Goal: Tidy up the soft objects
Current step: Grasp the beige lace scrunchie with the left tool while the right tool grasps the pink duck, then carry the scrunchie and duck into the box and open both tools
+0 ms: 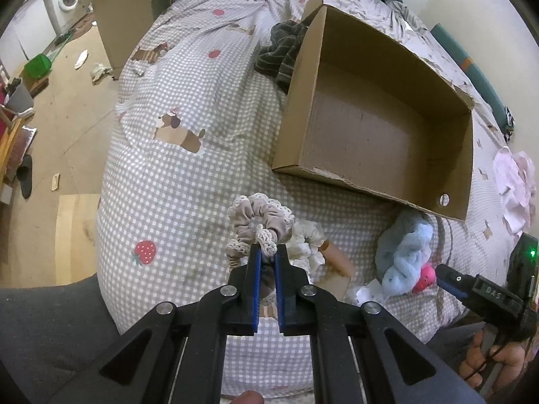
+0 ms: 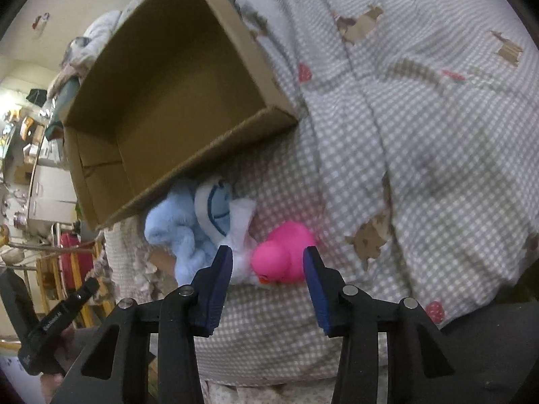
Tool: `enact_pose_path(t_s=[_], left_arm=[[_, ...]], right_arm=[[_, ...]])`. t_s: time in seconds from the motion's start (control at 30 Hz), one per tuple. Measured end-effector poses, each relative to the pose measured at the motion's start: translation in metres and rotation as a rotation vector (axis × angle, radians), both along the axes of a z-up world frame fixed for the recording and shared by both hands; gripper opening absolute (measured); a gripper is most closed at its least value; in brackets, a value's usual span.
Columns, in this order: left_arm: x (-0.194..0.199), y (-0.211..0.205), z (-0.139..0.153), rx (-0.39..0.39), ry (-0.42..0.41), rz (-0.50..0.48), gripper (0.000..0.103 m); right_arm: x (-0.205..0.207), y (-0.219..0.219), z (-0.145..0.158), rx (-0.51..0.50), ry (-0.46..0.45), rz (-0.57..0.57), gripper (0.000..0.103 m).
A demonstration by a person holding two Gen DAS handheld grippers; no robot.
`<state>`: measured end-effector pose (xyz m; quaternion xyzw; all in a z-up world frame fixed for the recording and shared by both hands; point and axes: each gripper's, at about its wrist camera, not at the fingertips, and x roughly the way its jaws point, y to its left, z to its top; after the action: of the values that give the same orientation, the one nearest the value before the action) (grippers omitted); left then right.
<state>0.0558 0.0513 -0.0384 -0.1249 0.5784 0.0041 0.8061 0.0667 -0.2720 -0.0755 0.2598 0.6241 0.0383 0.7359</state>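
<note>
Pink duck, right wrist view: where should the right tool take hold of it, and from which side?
Grip the pink duck across its round body, coming down from above as the right tool is already aimed. Its open fingers flank the duck, which lies on the checked bedding with the beak toward the camera. The left finger is close to the blue plush, so keep clear of it.

The bed cover (image 1: 188, 181) is grey-and-white check, printed with red strawberries and brown dogs. The box (image 1: 377, 134) is plain brown cardboard. The scrunchie (image 1: 259, 217) is beige with cream lace, the towel (image 1: 404, 256) pale blue, the duck (image 2: 286, 256) bright pink with an orange beak. Tool pads (image 2: 219, 289) are dark blue.
</note>
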Motion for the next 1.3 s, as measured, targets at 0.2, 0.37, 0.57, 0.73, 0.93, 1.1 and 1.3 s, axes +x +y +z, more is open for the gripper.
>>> enact_pose_path(t_s=[0.2,0.37,0.57,0.73,0.93,1.1,1.3], left_arm=[[0.0,-0.003,0.0,0.015,-0.008,-0.012,0.007],[0.001,-0.003,0.0,0.028,-0.019,-0.006,0.007],[-0.002,-0.003,0.002,0.062,-0.039,-0.002,0.007],[-0.007,-0.003,0.013,0.087,-0.084,-0.002,0.007],[-0.009,-0.011,0.052,0.112,-0.216,-0.025,0.007],[0.003,-0.028,0.085,0.127,-0.322,-0.098,0.007],[0.034,-0.055,0.099,0.141,-0.358,-0.195,0.007]], right_arm=[[0.008,0.025,-0.011,-0.068,0.028,0.051,0.047],[0.005,0.037,-0.014,-0.118,0.025,0.059,0.03],[-0.005,0.032,-0.001,-0.094,-0.045,0.039,0.029],[-0.017,0.026,0.017,-0.077,-0.123,0.026,0.029],[-0.022,0.018,0.054,-0.028,-0.242,0.051,0.029],[-0.012,0.02,0.082,-0.002,-0.315,0.1,0.029],[0.018,0.027,0.102,0.02,-0.369,0.143,0.029]])
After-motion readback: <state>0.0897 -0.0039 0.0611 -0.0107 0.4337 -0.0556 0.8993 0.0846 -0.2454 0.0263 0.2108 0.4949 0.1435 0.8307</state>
